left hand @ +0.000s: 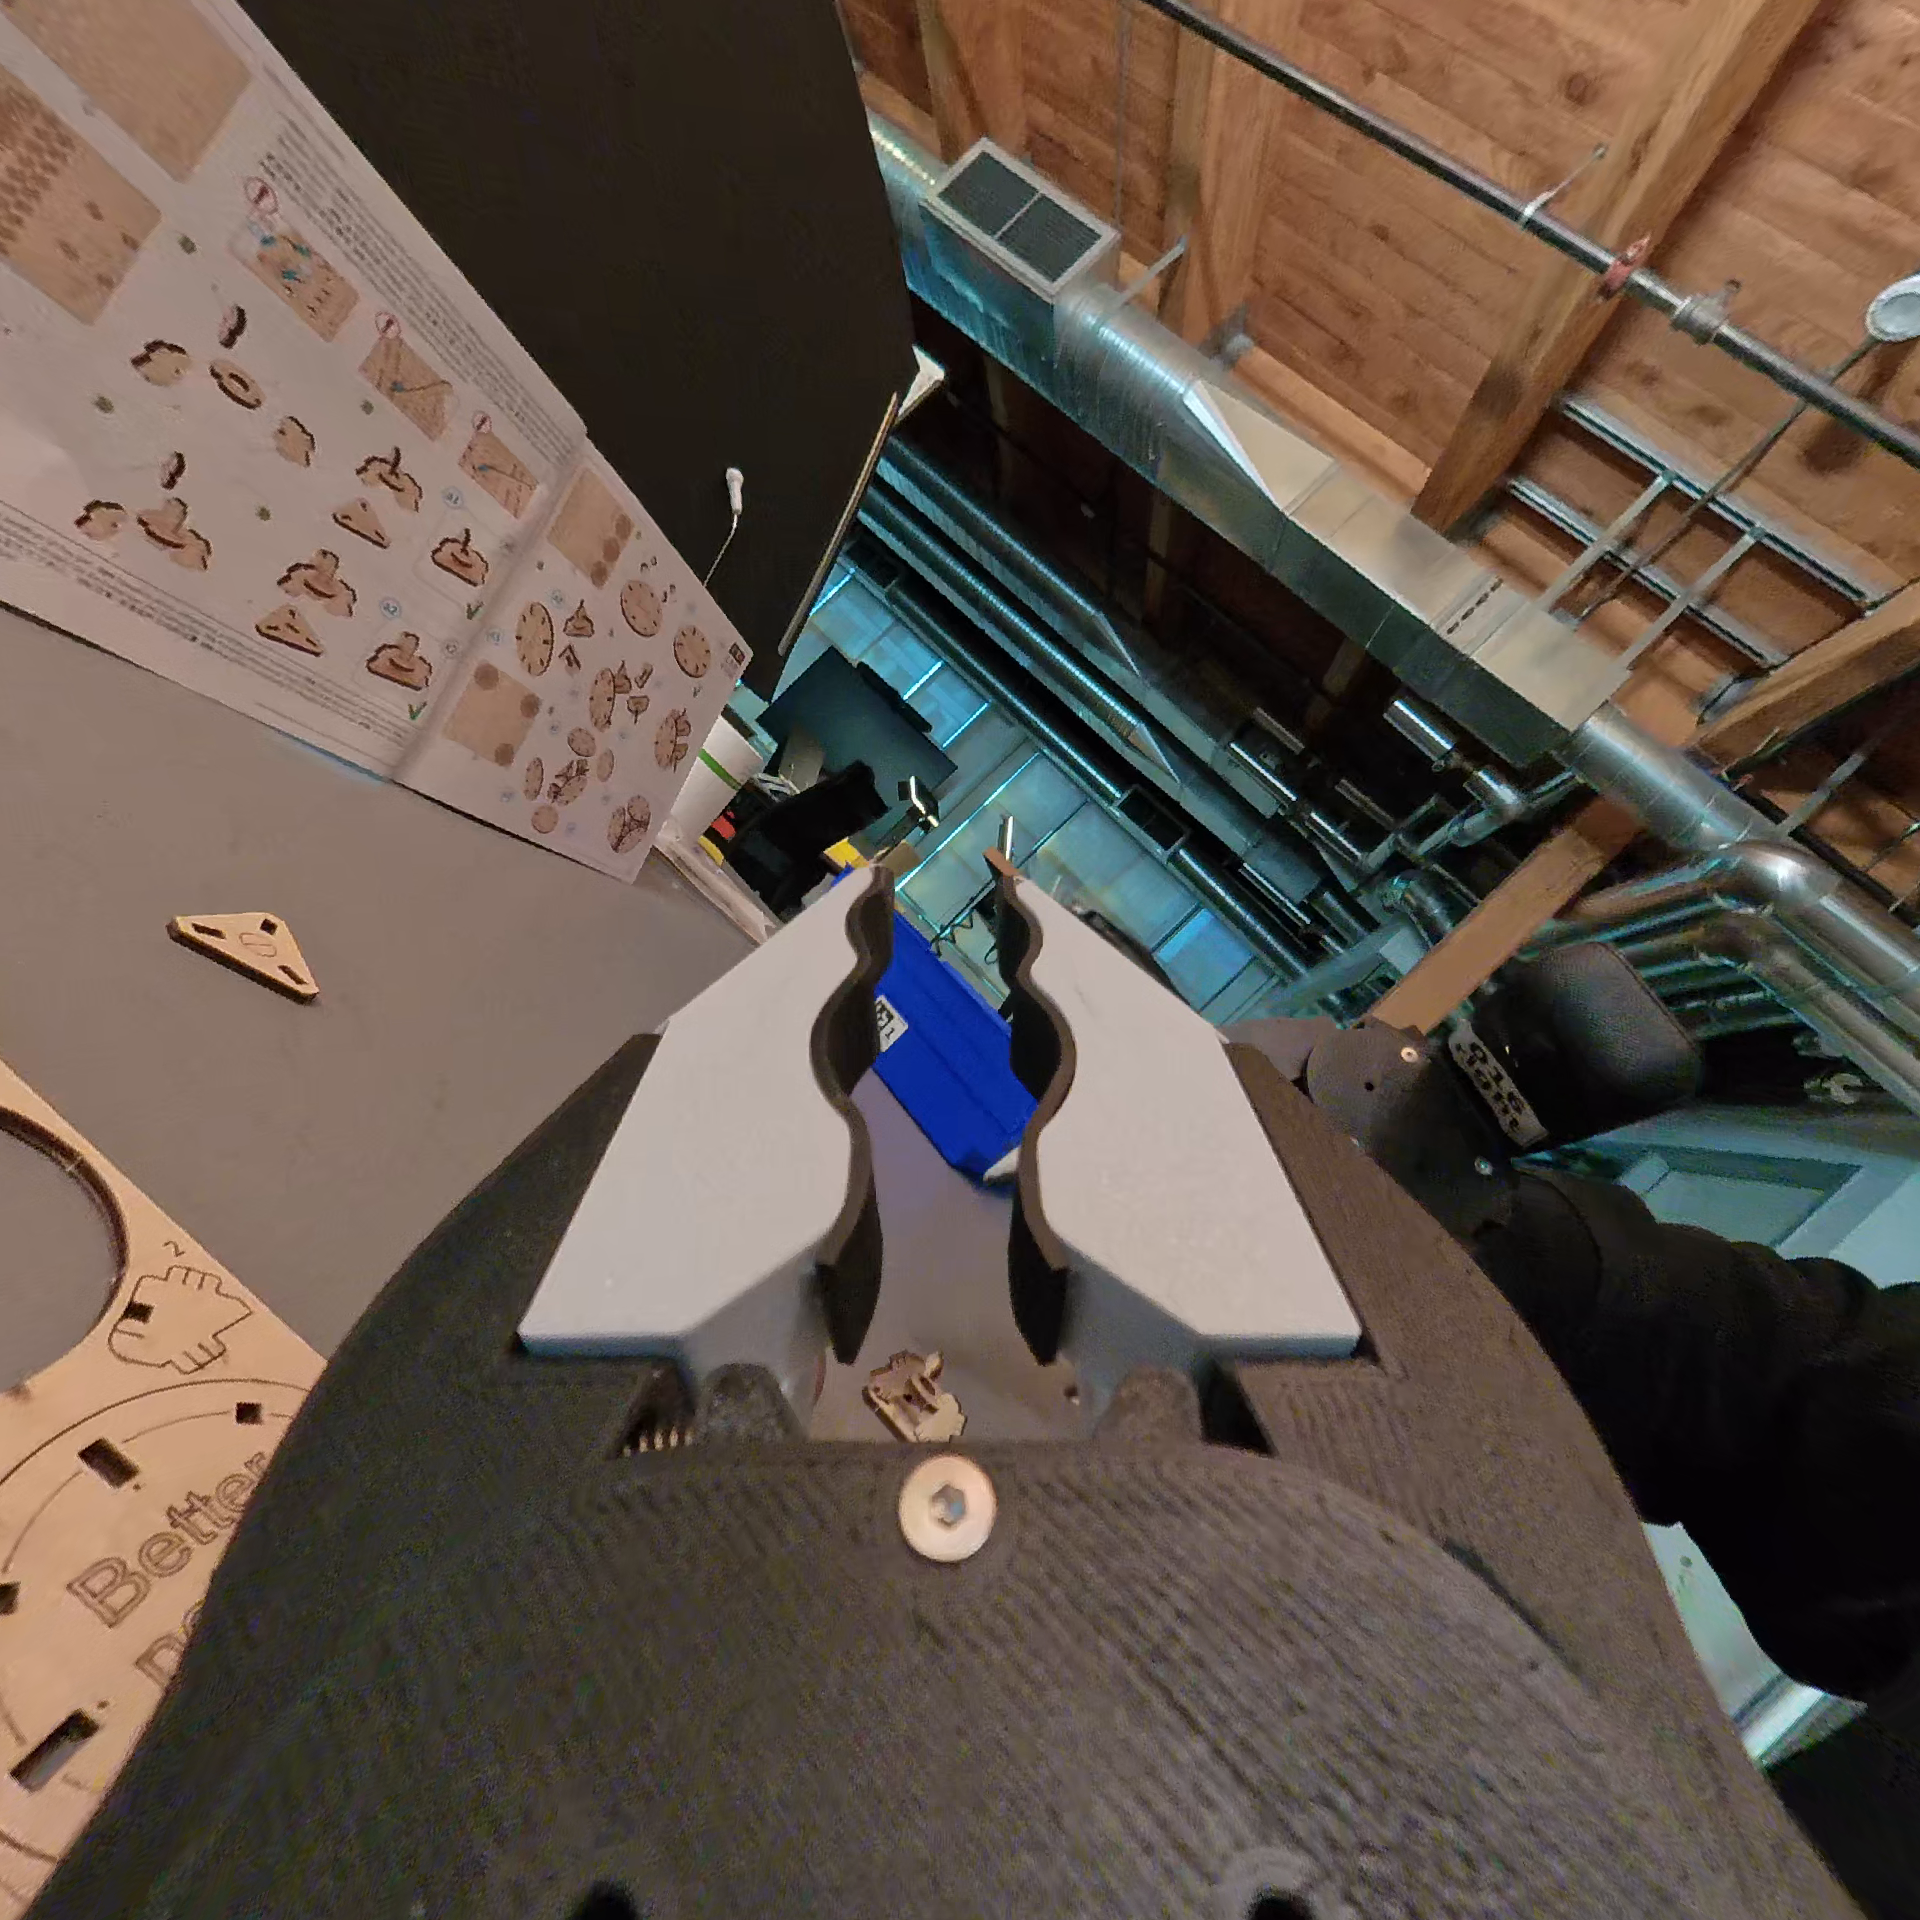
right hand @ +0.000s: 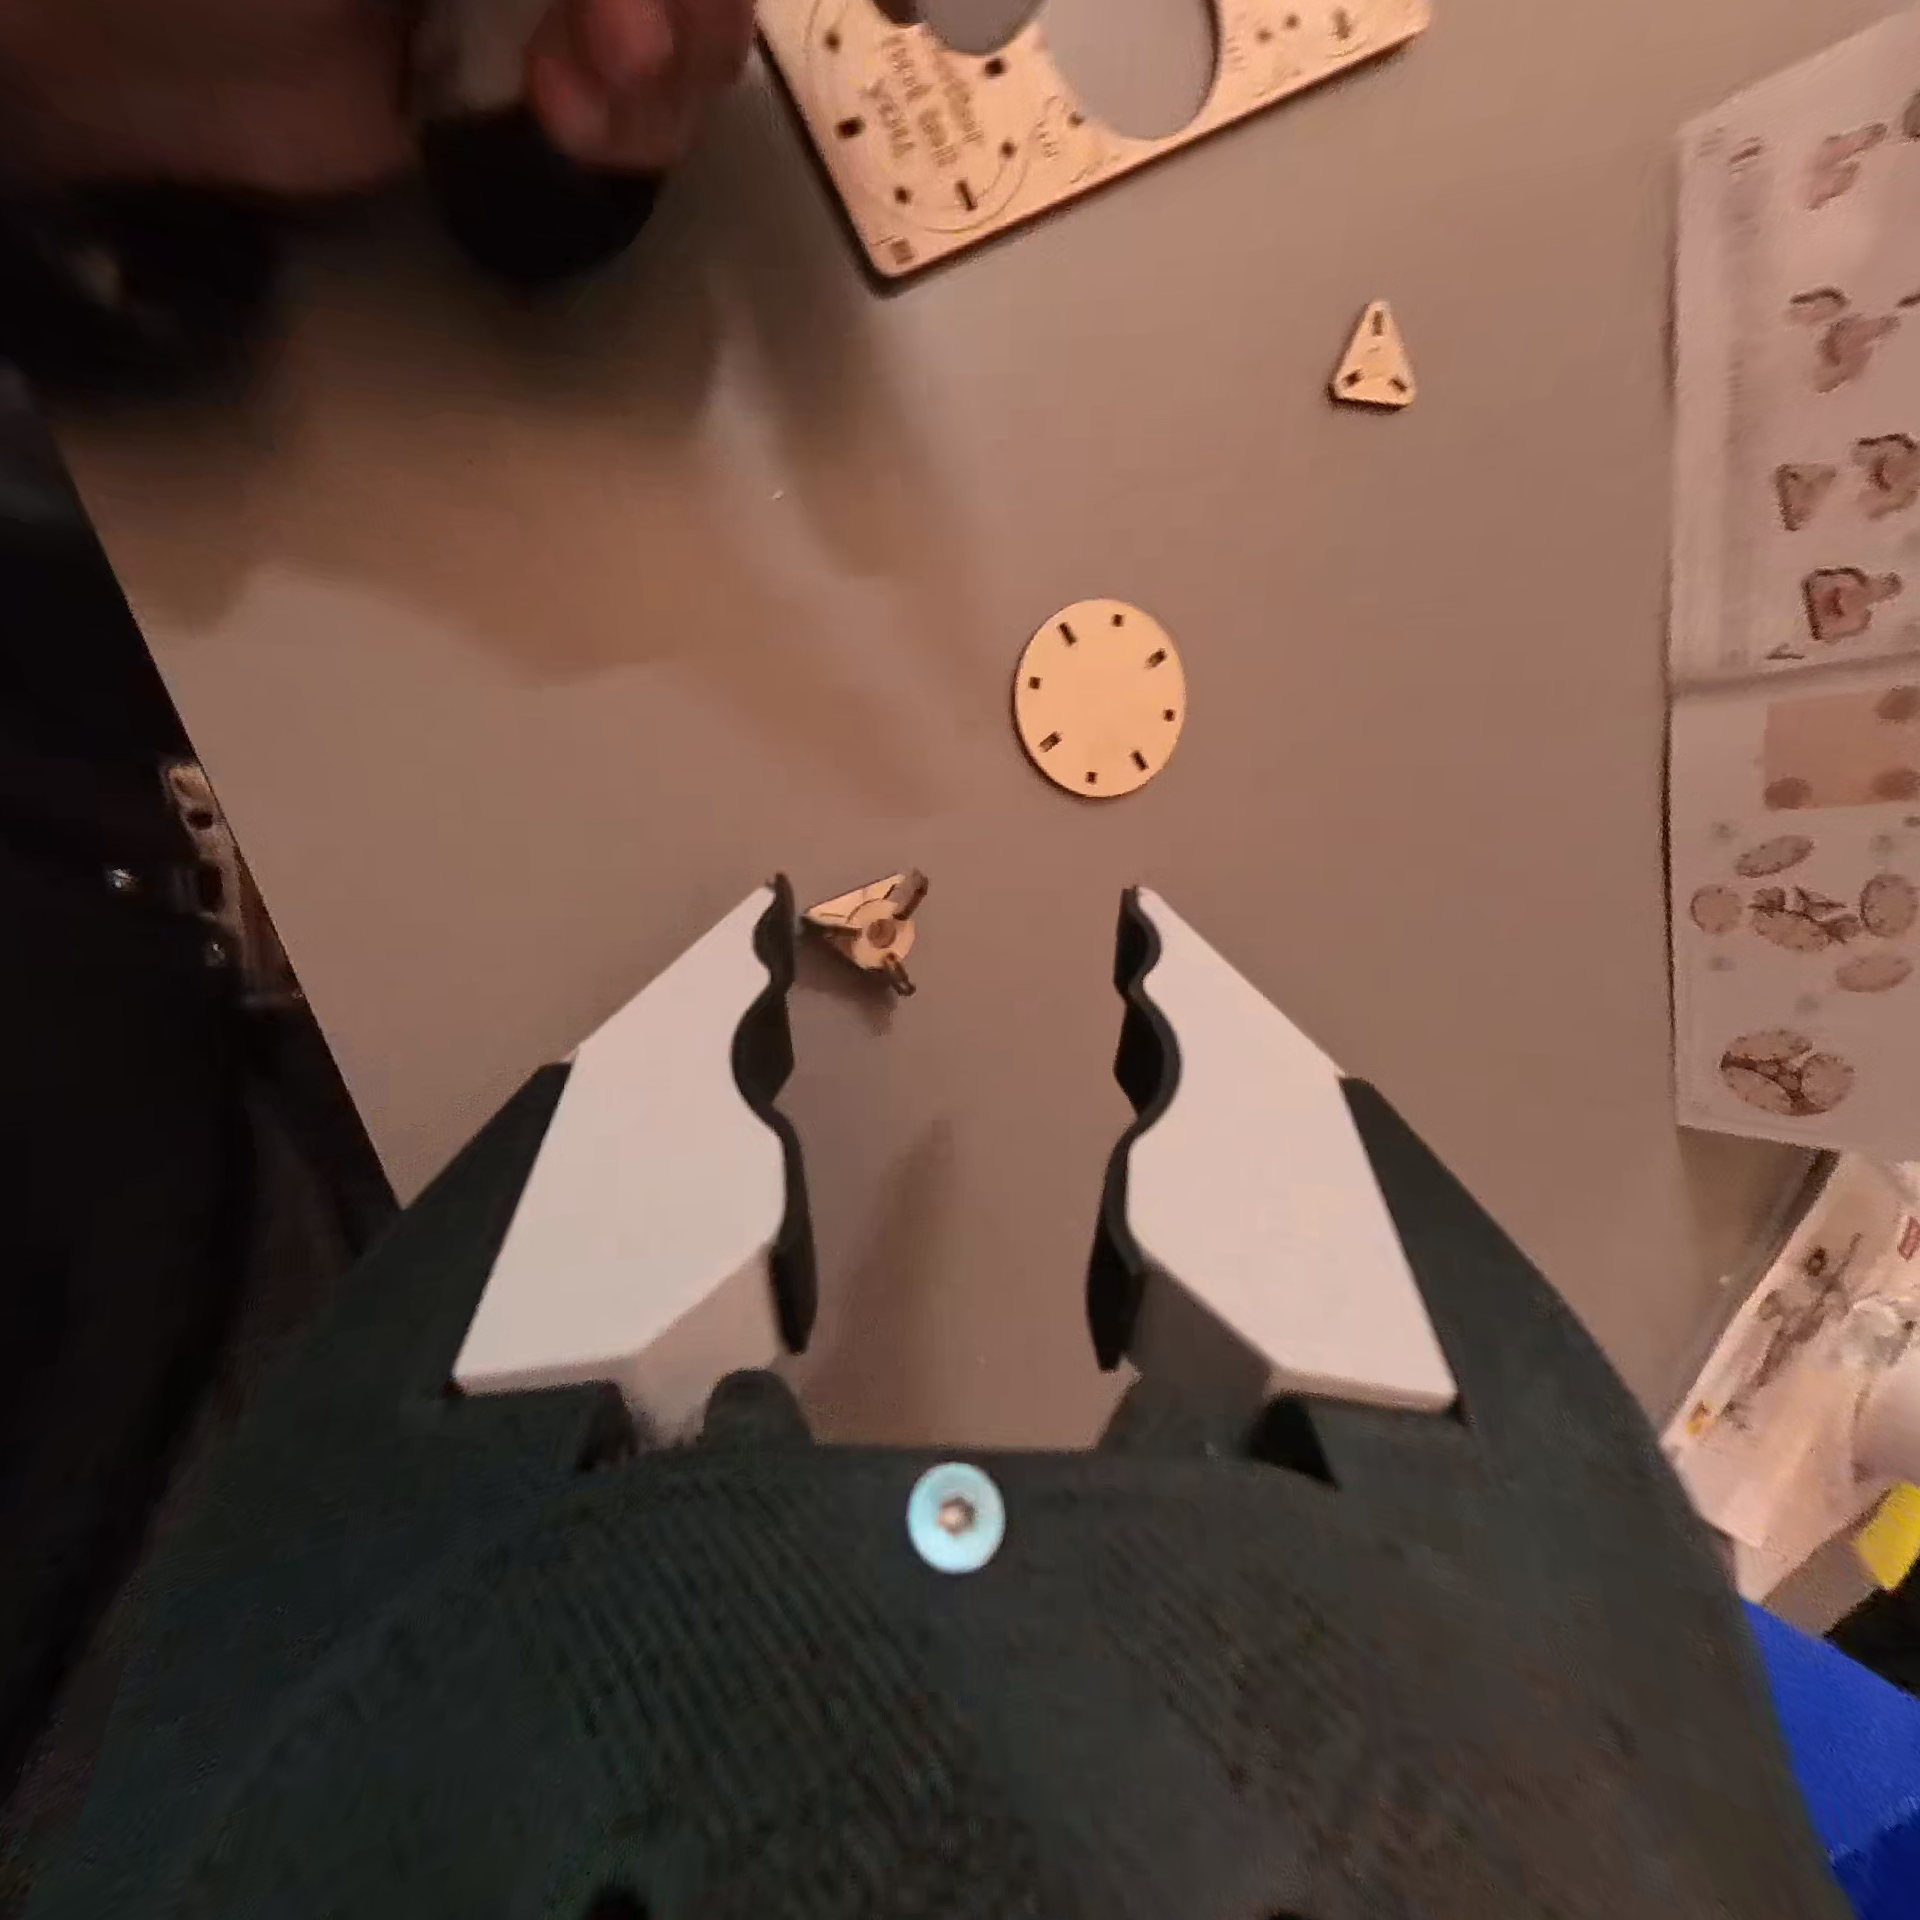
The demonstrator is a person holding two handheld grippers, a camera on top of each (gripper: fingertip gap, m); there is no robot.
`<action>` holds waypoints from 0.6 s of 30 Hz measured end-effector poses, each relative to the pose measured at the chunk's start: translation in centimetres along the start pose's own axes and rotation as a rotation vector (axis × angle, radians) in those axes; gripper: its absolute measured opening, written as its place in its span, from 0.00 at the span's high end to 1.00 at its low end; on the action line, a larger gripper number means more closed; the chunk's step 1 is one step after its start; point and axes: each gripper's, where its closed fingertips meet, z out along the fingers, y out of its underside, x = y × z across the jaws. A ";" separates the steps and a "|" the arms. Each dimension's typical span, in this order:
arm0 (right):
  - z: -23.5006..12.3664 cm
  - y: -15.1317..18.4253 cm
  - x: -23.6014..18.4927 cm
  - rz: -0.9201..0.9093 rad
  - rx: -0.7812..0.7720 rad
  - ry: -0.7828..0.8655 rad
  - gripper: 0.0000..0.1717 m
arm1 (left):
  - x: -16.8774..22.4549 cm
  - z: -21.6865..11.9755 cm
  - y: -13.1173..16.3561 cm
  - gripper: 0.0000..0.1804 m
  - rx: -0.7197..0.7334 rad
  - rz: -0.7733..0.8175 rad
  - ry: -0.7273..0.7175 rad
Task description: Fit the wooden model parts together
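Small wooden triangular assembly point(right hand: 864, 930) just inside spread right tongs' point(right hand: 951, 904) left finger; centre before squeezing. Left tongs point(left hand: 940, 873) narrowly parted, empty.

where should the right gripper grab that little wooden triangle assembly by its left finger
Come from above and pinch the triangle assembly across its flat plate edges, avoiding the pegs at its corners. It lies flat on the table, so only its thin edges give the right gripper a hold.

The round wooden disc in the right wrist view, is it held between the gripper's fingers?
No, the round wooden disc lies flat on the grey table, beyond the open right gripper.
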 end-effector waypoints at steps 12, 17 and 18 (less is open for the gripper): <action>-0.5 3.1 -1.7 0.190 0.125 -0.027 0.67 | 1.5 2.6 5.2 0.78 -0.293 0.140 0.046; -0.8 3.7 -1.9 0.317 0.262 0.061 0.80 | 2.9 2.5 4.9 0.77 -0.288 0.198 0.099; -0.7 3.8 -2.0 0.346 0.287 0.067 0.81 | 2.9 2.5 4.8 0.78 -0.286 0.214 0.092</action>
